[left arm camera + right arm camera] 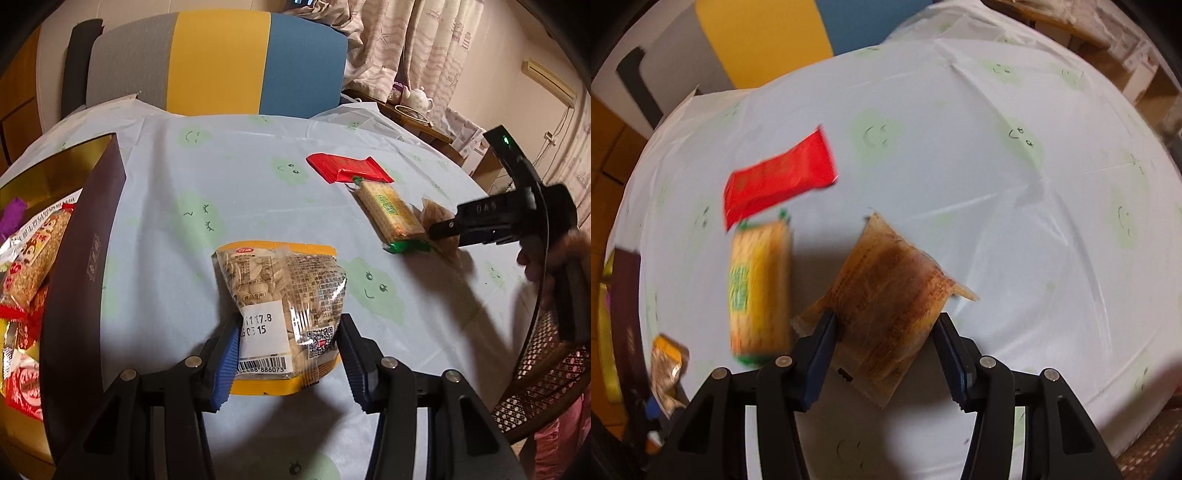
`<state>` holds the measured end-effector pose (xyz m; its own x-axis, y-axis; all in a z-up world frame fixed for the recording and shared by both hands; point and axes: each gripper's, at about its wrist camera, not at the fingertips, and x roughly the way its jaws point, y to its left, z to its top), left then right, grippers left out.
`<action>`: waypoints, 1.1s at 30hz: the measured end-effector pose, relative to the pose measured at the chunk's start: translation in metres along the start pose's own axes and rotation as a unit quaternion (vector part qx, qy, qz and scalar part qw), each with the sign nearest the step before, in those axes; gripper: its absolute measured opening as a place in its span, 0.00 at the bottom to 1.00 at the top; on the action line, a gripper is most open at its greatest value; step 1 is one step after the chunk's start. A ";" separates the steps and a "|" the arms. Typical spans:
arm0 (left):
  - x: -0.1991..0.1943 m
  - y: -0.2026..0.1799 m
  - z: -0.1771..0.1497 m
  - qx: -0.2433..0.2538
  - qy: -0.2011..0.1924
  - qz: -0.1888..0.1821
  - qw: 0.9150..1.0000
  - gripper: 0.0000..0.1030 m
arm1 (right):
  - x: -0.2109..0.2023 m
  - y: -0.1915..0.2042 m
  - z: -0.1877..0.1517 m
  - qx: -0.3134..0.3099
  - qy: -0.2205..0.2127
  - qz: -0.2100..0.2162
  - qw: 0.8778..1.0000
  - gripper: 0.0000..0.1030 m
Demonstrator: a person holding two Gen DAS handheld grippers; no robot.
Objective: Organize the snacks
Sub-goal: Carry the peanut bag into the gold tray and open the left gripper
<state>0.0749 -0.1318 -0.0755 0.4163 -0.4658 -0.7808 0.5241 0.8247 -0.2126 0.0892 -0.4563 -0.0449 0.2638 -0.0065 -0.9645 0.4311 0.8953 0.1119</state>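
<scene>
Our left gripper (288, 350) is clamped on the seed packet (280, 306), blue pads pressing both its sides, the packet's far end resting on the pale blue tablecloth (229, 177) printed with green smiling faces. Just off the left finger stands the dark snack box (85, 266), gold-lined and already stuffed with wrapped snacks.

Over on our right gripper (886, 343), the fingers sit either side of the brown sachet (886, 295) and look closed on its edges, though the blur leaves the contact soft. Just beyond the left finger lies the cracker pack (761, 288) with green ends, and past that, further ahead, the red packet (779, 177), both flat on the cloth.

Beyond the table edge, ahead of the left fingers, we see a chair back (218, 62) in grey, yellow and blue, striped curtains (424, 40), and a white teapot (417, 98) on a wooden side table.
</scene>
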 end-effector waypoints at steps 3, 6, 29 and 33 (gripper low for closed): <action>-0.012 0.001 -0.001 -0.009 -0.008 -0.013 1.000 0.49 | -0.004 0.004 -0.012 -0.016 -0.021 -0.003 1.000 0.54; -0.026 -0.001 -0.001 -0.009 -0.022 -0.015 1.000 0.49 | -0.005 0.006 -0.014 -0.022 -0.023 -0.009 0.999 0.54; -0.122 0.174 0.044 -0.196 -0.087 0.165 0.963 0.49 | -0.006 0.014 -0.018 -0.035 -0.036 -0.024 0.998 0.54; -0.113 0.209 0.041 -0.221 -0.059 0.207 0.951 0.51 | -0.005 0.016 -0.018 -0.040 -0.037 -0.028 0.998 0.54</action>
<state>0.1680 0.0800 -0.0081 0.6138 -0.0823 -0.7852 -0.0569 0.9874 -0.1479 0.0794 -0.4337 -0.0428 0.3055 -0.0874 -0.9482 0.3768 0.9256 0.0360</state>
